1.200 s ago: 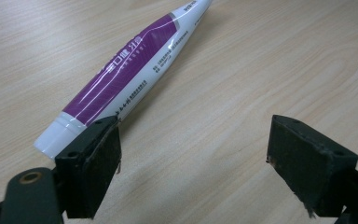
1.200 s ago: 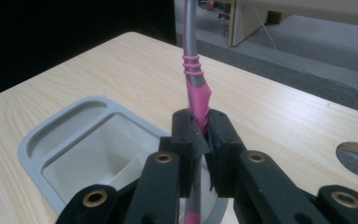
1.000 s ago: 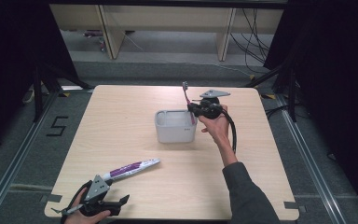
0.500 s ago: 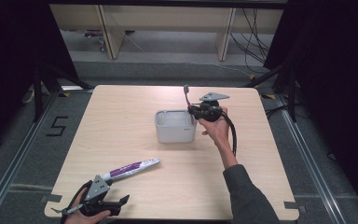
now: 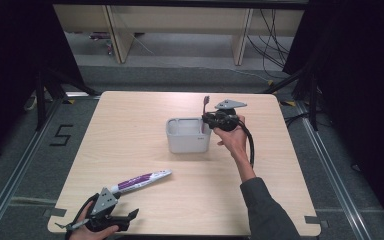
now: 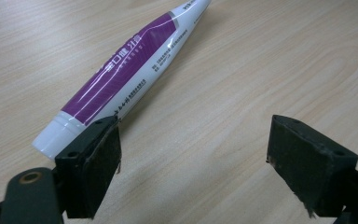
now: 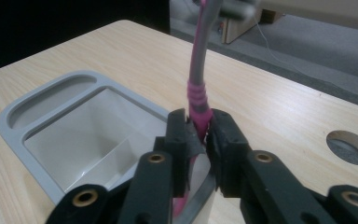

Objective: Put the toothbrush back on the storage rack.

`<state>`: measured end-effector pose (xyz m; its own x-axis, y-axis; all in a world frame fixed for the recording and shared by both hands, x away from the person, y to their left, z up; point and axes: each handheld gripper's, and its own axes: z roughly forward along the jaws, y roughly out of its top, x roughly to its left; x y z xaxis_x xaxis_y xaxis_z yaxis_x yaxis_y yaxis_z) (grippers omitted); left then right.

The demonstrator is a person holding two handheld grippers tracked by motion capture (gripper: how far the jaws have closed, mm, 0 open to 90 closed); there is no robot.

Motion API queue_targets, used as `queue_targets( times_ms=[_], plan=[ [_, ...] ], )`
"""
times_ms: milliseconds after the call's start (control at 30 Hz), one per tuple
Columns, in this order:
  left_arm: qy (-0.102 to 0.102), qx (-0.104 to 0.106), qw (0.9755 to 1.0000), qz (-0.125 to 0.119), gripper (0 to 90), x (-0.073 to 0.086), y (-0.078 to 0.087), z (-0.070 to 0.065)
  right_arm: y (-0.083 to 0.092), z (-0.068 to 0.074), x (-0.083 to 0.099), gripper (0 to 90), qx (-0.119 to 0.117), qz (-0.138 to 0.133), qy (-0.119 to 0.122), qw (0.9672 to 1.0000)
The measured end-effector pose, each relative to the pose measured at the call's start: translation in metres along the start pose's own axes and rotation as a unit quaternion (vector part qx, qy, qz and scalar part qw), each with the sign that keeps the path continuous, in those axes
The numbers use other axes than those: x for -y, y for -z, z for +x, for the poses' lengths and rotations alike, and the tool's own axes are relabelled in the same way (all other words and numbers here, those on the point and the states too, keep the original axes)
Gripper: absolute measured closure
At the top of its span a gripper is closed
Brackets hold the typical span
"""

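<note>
The right gripper [image 7: 198, 135] pinches a toothbrush [image 7: 196, 91] upright above the holder [image 5: 187, 142]; the left gripper [image 6: 193, 154], gaping empty, sits beside the toothpaste [image 6: 121, 77].

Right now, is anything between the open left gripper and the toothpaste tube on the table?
Nothing visible. The left gripper is open just short of the toothpaste tube, whose cap end lies beside one jaw, with bare table between them.
</note>
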<state>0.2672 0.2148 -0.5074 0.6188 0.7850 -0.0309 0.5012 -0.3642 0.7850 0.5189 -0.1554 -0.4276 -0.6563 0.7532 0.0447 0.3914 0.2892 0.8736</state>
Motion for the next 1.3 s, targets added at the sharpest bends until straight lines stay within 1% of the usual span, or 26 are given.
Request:
queue_targets(
  times_ms=[33, 100, 200, 233, 267, 300, 333, 367, 400, 433, 500, 533, 600, 633, 667, 700, 733, 833, 933, 1033, 1100, 1133, 1167, 1233, 1267, 1300],
  plan=[
    [0.0, 0.0, 1.0, 0.0, 17.3, 0.0, 0.0, 0.0, 0.0, 0.001, 0.001, 76.5, 0.0, -0.005, -0.008, 1.0],
    [0.0, 0.0, 1.0, 0.0, 17.3, 0.0, 0.0, 0.0, 0.001, 0.0, 0.001, 73.4, -0.003, -0.002, -0.006, 1.0],
    [0.0, 0.0, 1.0, -0.002, 17.3, 0.0, 0.0, 0.0, 0.004, 0.0, 0.0, 60.2, 0.001, -0.003, -0.002, 1.0],
    [0.001, 0.001, 1.0, -0.002, 17.3, 0.0, 0.0, 0.0, 0.006, 0.001, 0.0, 56.3, 0.007, -0.006, -0.002, 1.0],
    [0.001, 0.001, 1.0, -0.002, 17.3, 0.0, 0.0, 0.0, 0.008, 0.002, 0.0, 52.9, 0.003, -0.008, -0.012, 0.9999],
    [0.001, 0.001, 1.0, -0.002, 17.3, 0.0, 0.0, 0.0, 0.012, 0.0, -0.001, 49.9, 0.012, -0.019, 0.002, 0.9998],
    [0.007, 0.0, 1.0, -0.007, 17.3, 0.0, -0.001, -0.001, 0.015, 0.003, -0.001, 47.3, 0.011, -0.016, -0.017, 0.9997],
    [0.006, 0.001, 1.0, -0.007, 17.3, 0.0, -0.001, -0.001, 0.017, 0.001, -0.001, 44.5, 0.01, -0.018, -0.008, 0.9998],
    [0.006, 0.0, 0.9999, -0.009, 17.3, 0.0, -0.001, -0.001, 0.019, 0.002, -0.001, 42.9, 0.006, -0.019, -0.014, 0.9997],
    [0.001, 0.0, 1.0, -0.006, 17.3, 0.0, -0.001, 0.0, 0.023, 0.002, -0.001, 41.3, 0.003, -0.01, -0.01, 0.9999],
    [0.005, -0.001, 1.0, -0.008, 17.3, 0.0, -0.001, -0.001, 0.028, 0.003, -0.001, 38.9, 0.011, -0.014, -0.014, 0.9997],
    [0.006, -0.001, 0.9999, -0.008, 17.3, 0.0, -0.001, -0.001, 0.031, 0.003, 0.0, 38.7, 0.004, -0.014, -0.013, 0.9998],
    [0.007, -0.002, 1.0, -0.006, 17.3, 0.0, -0.001, -0.001, 0.036, 0.003, 0.001, 38.2, 0.004, -0.007, -0.006, 1.0],
    [-0.001, -0.002, 1.0, 0.001, 17.3, 0.0, 0.0, 0.0, 0.037, 0.004, 0.003, 38.0, 0.002, -0.013, -0.012, 0.9998],
    [-0.001, -0.003, 1.0, -0.004, 17.3, 0.0, 0.0, 0.0, 0.039, 0.004, 0.005, 38.0, 0.003, -0.013, -0.005, 0.9999],
    [-0.001, -0.002, 1.0, -0.003, 17.3, 0.0, 0.0, 0.0, 0.043, 0.005, 0.006, 38.0, 0.002, -0.007, -0.007, 1.0],
    [0.006, -0.002, 0.9999, -0.01, 17.3, 0.0, -0.001, -0.001, 0.043, 0.006, 0.007, 38.0, 0.003, -0.01, -0.008, 0.9999],
    [0.002, -0.004, 1.0, -0.005, 17.3, 0.0, 0.0, 0.001, 0.047, 0.007, 0.011, 37.9, -0.001, -0.006, -0.007, 1.0],
    [0.004, -0.003, 1.0, -0.006, 17.3, 0.0, 0.0, 0.0, 0.052, 0.009, 0.014, 37.9, 0.001, 0.004, 0.002, 1.0],
    [0.0, -0.003, 1.0, -0.005, 17.3, -0.001, 0.0, 0.0, 0.054, 0.01, 0.016, 38.2, -0.004, -0.002, 0.01, 0.9999],
    [-0.001, -0.003, 1.0, -0.004, 17.3, 0.0, 0.001, 0.001, 0.058, 0.012, 0.017, 38.2, 0.003, 0.005, 0.0, 1.0],
    [-0.006, -0.003, 1.0, 0.002, 17.3, 0.0, 0.001, 0.001, 0.058, 0.011, 0.017, 38.2, 0.002, 0.002, 0.009, 1.0],
    [-0.008, -0.003, 1.0, 0.003, 17.3, 0.0, 0.001, 0.001, 0.058, 0.012, 0.018, 38.2, -0.001, -0.001, 0.002, 1.0],
    [-0.004, -0.002, 1.0, -0.002, 17.3, 0.0, 0.001, 0.001, 0.06, 0.011, 0.019, 38.2, -0.003, 0.0, 0.007, 1.0],
    [-0.008, -0.003, 1.0, 0.001, 17.3, 0.0, 0.001, 0.001, 0.062, 0.013, 0.02, 38.2, 0.002, 0.006, 0.003, 1.0],
    [-0.011, -0.005, 0.9999, 0.005, 17.3, -0.001, 0.002, 0.001, 0.063, 0.011, 0.02, 38.2, 0.004, 0.005, 0.015, 0.9999]
  ],
)
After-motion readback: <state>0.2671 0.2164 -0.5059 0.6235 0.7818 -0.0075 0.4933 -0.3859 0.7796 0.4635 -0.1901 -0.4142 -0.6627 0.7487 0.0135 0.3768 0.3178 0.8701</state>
